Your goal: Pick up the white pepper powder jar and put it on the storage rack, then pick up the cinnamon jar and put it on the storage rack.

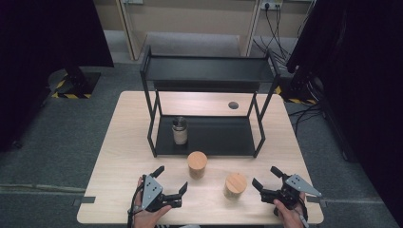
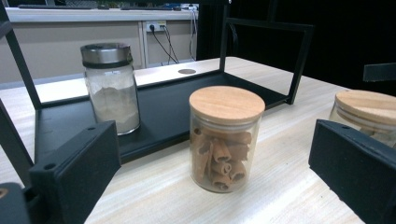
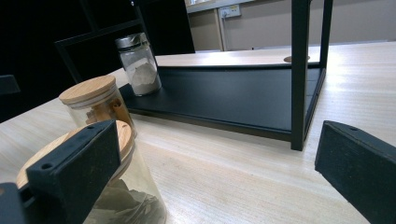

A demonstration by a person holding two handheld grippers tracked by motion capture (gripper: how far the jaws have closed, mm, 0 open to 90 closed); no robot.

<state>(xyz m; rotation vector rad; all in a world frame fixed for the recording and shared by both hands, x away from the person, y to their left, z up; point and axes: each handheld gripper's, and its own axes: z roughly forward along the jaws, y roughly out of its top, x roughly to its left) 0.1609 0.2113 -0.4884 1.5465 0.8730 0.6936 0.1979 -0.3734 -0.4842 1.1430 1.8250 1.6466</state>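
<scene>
Two glass jars with wooden lids stand on the table in front of a black two-tier rack. The jar of rolled brown sticks is nearer the rack. The other wooden-lid jar sits to its right, nearer me. A metal-lidded jar of white powder stands on the rack's lower shelf, at its left. My left gripper is open, a short way before the stick jar. My right gripper is open beside the nearer jar.
The rack's upper shelf is bare. A round cable hole lies in the tabletop behind the rack. Grey carpet surrounds the table, with dark stands at the far left and right and cables by the back wall.
</scene>
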